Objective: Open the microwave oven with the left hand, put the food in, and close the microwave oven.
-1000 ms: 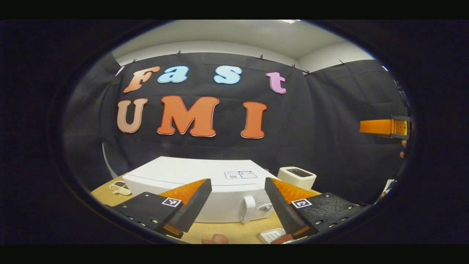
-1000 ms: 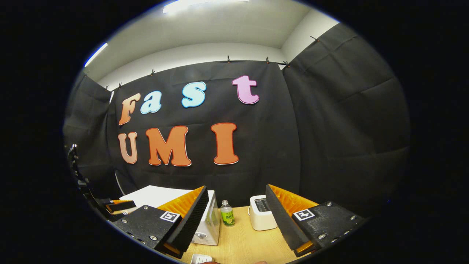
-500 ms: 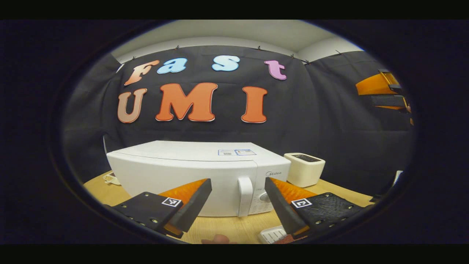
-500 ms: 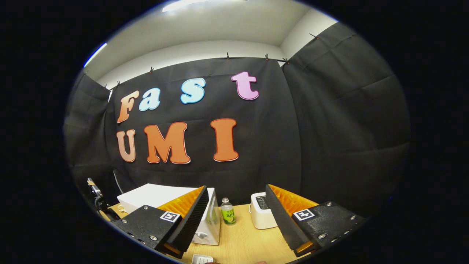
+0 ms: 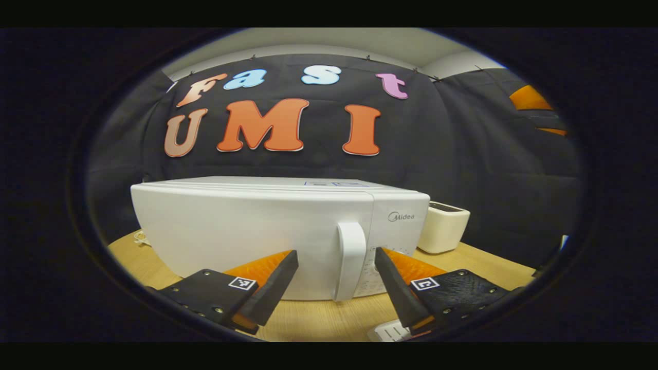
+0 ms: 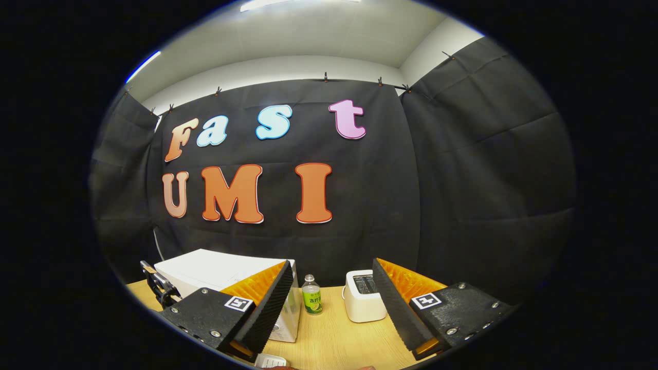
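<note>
A: Microwave oven (image 5: 247, 231), then: where does its handle sit against the left gripper (image 5: 336, 267)?

B: Start at the fingers. They are spread apart with nothing between the pads, and the door handle (image 5: 349, 259) stands in the gap between them, a little farther off, not touched yet. Its long axis is upright, so the spread fingers flank it side to side.

A: So the door is not open?

B: It looks shut. The oven rests on the wooden surface (image 5: 318, 321) straight ahead of the left fingers, its control panel just right of the handle.

A: And the right gripper (image 6: 331, 277)?

B: Also spread wide and empty, held higher and well back. From its view the oven (image 6: 216, 270) lies off to the left, a small bottle (image 6: 311, 300) and a white toaster (image 6: 362, 303) ahead. The left is clearly the nearer hand.

A: Next move, in your judgement?

B: Ease forward until the handle sits between the pads, then clamp and pull.
</note>
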Available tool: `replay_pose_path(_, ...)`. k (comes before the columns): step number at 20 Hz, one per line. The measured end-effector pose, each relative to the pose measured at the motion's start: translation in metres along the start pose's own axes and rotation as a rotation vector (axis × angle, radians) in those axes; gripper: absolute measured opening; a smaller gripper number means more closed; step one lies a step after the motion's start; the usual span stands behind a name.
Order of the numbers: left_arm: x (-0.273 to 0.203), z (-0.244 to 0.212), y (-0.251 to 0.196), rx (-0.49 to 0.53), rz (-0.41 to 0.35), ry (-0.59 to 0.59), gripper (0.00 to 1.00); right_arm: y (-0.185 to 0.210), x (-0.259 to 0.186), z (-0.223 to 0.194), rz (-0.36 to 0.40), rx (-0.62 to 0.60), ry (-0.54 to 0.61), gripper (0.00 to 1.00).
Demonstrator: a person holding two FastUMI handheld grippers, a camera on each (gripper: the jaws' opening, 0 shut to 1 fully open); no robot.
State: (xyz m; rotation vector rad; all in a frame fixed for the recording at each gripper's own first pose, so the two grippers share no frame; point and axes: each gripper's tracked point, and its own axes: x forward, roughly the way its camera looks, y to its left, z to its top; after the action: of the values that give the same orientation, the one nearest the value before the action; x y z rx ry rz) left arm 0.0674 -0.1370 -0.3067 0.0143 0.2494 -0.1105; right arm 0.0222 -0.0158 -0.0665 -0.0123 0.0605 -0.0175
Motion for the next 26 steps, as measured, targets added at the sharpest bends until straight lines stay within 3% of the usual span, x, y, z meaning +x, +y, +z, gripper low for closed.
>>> replay_pose_path(1, 0.001, -0.002, -0.004, 0.010, -0.007, 0.003, 0.89, 0.000, 0.001, -0.003, 0.002, 0.001, 0.006, 0.96)
replay_pose_path(2, 0.002, -0.004, -0.004, 0.027, 0.001, 0.002, 0.76, -0.001, 0.001, -0.006, 0.002, 0.002, 0.010, 0.96)
replay_pose_path(5, 0.006, -0.011, -0.008, 0.048, -0.015, -0.004, 0.55, -0.004, 0.001, -0.011, 0.000, 0.006, 0.012, 0.96)
replay_pose_path(7, 0.005, -0.013, -0.014, 0.032, -0.043, -0.021, 0.30, -0.006, -0.001, -0.011, 0.002, 0.016, 0.012, 0.96)
replay_pose_path(10, -0.001, -0.015, -0.012, 0.033, -0.034, -0.039, 0.13, -0.012, -0.005, -0.013, -0.008, 0.017, 0.008, 0.96)
replay_pose_path(11, -0.001, -0.017, -0.013, 0.036, -0.036, -0.027, 0.17, -0.014, -0.007, -0.013, -0.012, 0.016, 0.005, 0.96)
replay_pose_path(13, -0.005, -0.020, -0.012, 0.024, -0.048, -0.010, 0.14, -0.015, -0.010, -0.016, -0.010, 0.016, 0.005, 0.96)
replay_pose_path(21, -0.097, -0.020, -0.006, 0.015, -0.214, -0.033, 0.13, -0.008, -0.012, -0.039, 0.011, 0.026, 0.041, 0.96)
replay_pose_path(26, -0.150, -0.022, 0.013, 0.032, -0.262, -0.007, 0.13, 0.008, -0.020, -0.037, 0.033, 0.022, 0.039, 0.96)
